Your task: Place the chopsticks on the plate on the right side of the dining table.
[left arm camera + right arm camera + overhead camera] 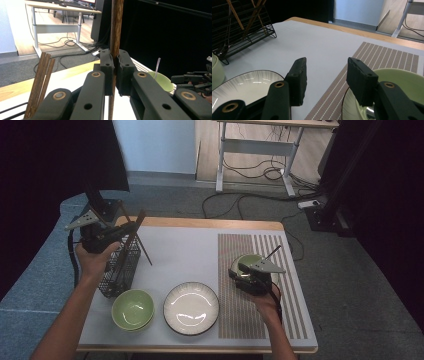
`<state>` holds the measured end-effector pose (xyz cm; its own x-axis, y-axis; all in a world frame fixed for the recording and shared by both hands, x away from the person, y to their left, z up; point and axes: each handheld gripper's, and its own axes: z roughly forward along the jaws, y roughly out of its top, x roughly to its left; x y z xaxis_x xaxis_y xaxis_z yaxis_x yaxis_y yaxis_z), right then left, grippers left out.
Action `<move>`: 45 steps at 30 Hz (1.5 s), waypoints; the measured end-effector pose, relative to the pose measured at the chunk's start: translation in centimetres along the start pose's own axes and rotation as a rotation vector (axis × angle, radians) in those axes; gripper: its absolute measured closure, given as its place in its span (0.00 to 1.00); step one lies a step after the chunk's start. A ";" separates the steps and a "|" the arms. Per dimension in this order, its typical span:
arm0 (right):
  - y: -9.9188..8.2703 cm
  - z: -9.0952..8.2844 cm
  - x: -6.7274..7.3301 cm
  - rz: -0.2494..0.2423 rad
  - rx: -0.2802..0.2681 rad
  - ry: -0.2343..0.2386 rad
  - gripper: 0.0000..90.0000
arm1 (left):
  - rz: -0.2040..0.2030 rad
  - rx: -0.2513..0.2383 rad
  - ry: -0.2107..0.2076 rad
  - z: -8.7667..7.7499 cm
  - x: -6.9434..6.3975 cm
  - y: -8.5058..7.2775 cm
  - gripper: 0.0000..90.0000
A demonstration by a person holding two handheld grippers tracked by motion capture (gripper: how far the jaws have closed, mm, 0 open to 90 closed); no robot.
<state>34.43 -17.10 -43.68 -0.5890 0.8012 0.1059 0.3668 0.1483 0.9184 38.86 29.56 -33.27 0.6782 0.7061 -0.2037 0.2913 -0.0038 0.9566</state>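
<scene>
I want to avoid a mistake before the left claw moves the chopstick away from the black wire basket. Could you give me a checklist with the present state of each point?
1. Left claw shut firmly on the chopstick: ok.
2. Chopstick upright in the grip: ok in the left gripper view; it slants in the high view.
3. Chopstick's lower end free of the wire basket: cannot tell.
4. Other chopsticks standing apart from the held one: ok.
5. Right claw open and holding nothing, beside the green bowl on the striped mat: ok.
6. White plate uncovered: ok.
</scene>
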 end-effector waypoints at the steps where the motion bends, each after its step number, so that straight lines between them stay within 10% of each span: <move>1: 0.1 0.0 0.0 -0.002 -0.001 0.001 0.56 | -0.003 0.001 -0.002 0.0 0.0 -0.1 0.94; 45: 1.0 1.3 1.8 -0.029 -0.001 0.046 0.56 | 0.019 0.041 -0.051 1.5 -2.1 -1.1 0.94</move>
<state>34.64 -14.73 -43.10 -0.6322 0.7688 0.0966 0.3480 0.1703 0.9219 38.12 27.07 -34.24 0.7169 0.6689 -0.1966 0.3048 -0.0471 0.9513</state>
